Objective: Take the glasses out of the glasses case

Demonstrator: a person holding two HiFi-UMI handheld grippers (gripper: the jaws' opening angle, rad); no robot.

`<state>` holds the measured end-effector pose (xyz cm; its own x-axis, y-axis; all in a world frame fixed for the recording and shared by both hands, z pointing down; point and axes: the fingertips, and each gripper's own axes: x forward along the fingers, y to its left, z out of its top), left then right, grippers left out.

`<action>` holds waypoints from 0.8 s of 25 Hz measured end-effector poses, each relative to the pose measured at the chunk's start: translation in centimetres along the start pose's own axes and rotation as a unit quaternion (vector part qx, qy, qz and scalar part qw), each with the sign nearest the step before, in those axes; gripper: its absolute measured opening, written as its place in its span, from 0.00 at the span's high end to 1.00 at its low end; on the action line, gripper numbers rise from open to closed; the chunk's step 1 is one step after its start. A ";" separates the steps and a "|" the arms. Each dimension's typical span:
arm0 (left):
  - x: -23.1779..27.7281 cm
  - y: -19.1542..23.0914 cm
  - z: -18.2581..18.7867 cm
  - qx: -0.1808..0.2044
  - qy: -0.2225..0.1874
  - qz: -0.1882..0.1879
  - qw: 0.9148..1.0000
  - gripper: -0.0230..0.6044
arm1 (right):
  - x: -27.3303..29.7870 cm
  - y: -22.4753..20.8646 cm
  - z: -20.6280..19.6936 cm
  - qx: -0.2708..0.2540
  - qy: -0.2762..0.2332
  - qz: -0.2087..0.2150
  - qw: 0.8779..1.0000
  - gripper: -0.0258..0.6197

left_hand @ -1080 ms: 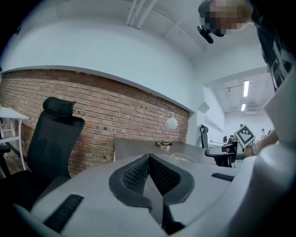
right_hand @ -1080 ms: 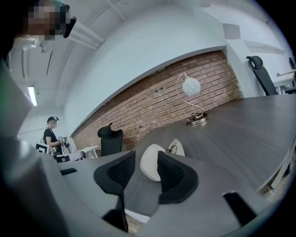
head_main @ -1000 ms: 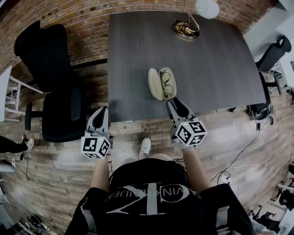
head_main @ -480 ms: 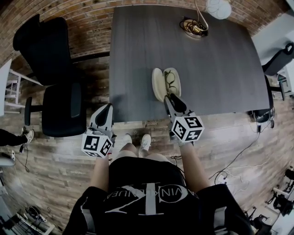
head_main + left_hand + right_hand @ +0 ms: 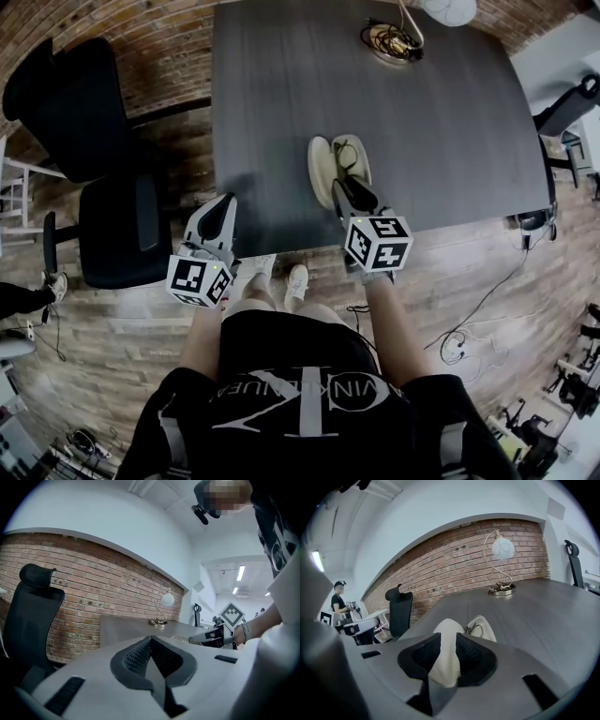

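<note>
Since the glasses (image 5: 345,157) lie loose in the right-hand half of the open glasses case (image 5: 321,173), near the front edge of the surface (image 5: 281,94), the step in hand looks like pinning the case so it cannot skid when the frame is lifted. The right claw (image 5: 339,186) has its tips at the case's near end, and its jaws have just been closing. In the right gripper view the cream empty half sits between them and appears to fill the gap from pad to pad, so I read it as clamped there. The glasses sit just beside that half, outside the jaws.

A light, steady hold low on the shell should do. Squeezing harder may flex the shell or tip the case and spill the frame.

The left claw (image 5: 222,206) has its jaws together on nothing and hangs near the surface's front left corner, well apart from the case. It would need to open, then come in for the frame from the far side of the right claw, aiming for the bridge or a temple rather than a lens.
</note>
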<state>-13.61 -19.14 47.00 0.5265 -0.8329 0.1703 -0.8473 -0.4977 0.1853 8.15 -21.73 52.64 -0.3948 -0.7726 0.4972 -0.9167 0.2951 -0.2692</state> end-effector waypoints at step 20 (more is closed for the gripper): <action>5.8 1.5 -1.3 -0.007 0.022 -0.051 0.998 0.94 | 3.4 -4.6 -2.4 -0.014 0.112 -0.098 0.989 0.85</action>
<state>-11.71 -24.43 49.54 0.6126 -0.7668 0.1915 -0.7884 -0.5758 0.2164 10.89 -24.42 57.57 -0.2109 -0.6729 0.7090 -0.9769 0.1702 -0.1291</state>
